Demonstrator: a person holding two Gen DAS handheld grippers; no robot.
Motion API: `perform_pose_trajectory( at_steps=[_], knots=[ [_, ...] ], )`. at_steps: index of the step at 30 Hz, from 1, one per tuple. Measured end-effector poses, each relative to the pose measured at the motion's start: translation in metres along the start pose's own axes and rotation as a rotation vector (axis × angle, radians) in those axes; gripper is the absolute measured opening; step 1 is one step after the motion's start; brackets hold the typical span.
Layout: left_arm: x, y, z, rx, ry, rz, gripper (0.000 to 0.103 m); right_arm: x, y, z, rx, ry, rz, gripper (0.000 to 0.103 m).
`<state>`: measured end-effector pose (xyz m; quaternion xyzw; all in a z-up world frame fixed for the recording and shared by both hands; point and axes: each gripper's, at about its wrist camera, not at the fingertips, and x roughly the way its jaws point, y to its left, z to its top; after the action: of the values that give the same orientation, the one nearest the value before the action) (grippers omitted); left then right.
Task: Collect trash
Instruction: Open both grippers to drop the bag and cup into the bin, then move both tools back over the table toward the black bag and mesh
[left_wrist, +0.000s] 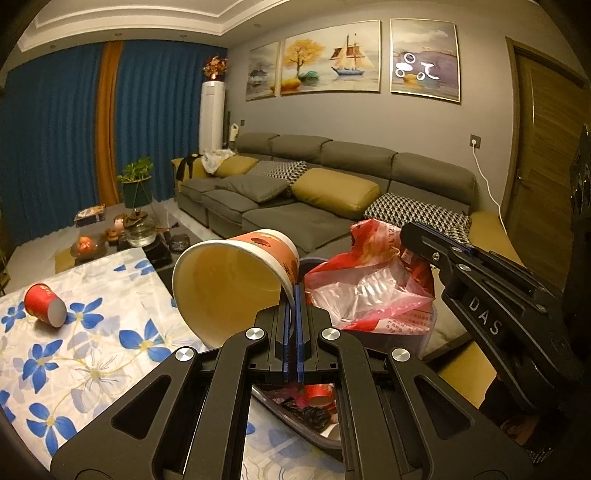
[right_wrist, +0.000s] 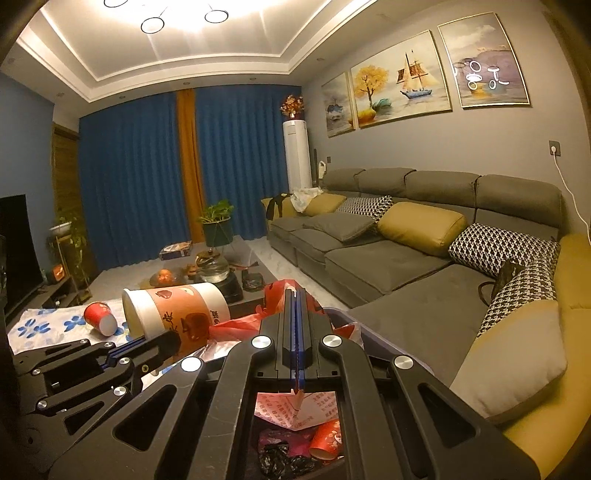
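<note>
My left gripper (left_wrist: 294, 295) is shut on the rim of a large orange-and-white paper tub (left_wrist: 236, 284), held tilted in the air beside the red plastic bag (left_wrist: 373, 280). The tub also shows in the right wrist view (right_wrist: 177, 310), with the left gripper (right_wrist: 166, 341) on it. My right gripper (right_wrist: 296, 295) is shut on the edge of the red bag (right_wrist: 280, 295), holding it up over the dark bin (left_wrist: 295, 424). The bin holds a red cup (right_wrist: 328, 437) and black wrappers. A small red paper cup (left_wrist: 44, 304) lies on its side on the floral cloth; it also shows in the right wrist view (right_wrist: 99, 317).
The floral tablecloth (left_wrist: 74, 350) covers the near table. Beyond it a dark coffee table (left_wrist: 155, 247) carries a glass teapot, fruit bowl and box. A grey sofa (left_wrist: 332, 206) with cushions runs along the right. A plant (left_wrist: 136, 184) and blue curtains stand behind.
</note>
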<state>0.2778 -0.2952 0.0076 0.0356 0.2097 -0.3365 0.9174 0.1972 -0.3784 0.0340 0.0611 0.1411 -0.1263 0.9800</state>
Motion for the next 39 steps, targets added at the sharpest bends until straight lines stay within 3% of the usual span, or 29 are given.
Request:
perform_pose_trajectory(
  at_steps=[8,11,12,14,16,17,19,22,25,39],
  knots=[
    [0.009,-0.007,0.003,-0.003,0.008,-0.029,0.002,0.007,-0.002,0.001,0.007,0.015,-0.014,0.002],
    [0.016,-0.010,0.001,0.001,0.027,-0.050,0.002,0.006,-0.007,0.001,0.019,0.012,-0.029,0.021],
    [0.017,-0.010,0.001,0.002,0.037,-0.059,0.004,0.005,-0.009,0.001,0.026,0.004,-0.040,0.033],
    [0.020,-0.010,-0.002,0.006,0.052,-0.054,0.021,0.001,-0.015,0.001,0.040,-0.005,-0.058,0.041],
    [0.020,-0.006,-0.005,-0.008,0.053,-0.050,0.054,-0.002,-0.021,0.000,0.055,-0.006,-0.074,0.049],
    [0.018,-0.002,-0.007,-0.024,0.047,-0.038,0.060,-0.004,-0.023,0.000,0.061,-0.007,-0.081,0.051],
    [0.013,0.005,-0.010,-0.049,0.032,-0.004,0.079,-0.008,-0.026,-0.003,0.063,-0.007,-0.090,0.061],
    [-0.001,0.018,-0.016,-0.076,0.017,0.067,0.088,-0.017,-0.023,-0.009,0.048,-0.015,-0.108,0.076],
    [-0.016,0.027,-0.023,-0.093,0.016,0.139,0.091,-0.024,-0.015,-0.019,0.033,-0.009,-0.108,0.087],
    [-0.121,0.108,-0.073,-0.212,0.020,0.508,0.095,-0.039,0.051,-0.044,-0.040,0.072,0.027,0.091]
  ],
)
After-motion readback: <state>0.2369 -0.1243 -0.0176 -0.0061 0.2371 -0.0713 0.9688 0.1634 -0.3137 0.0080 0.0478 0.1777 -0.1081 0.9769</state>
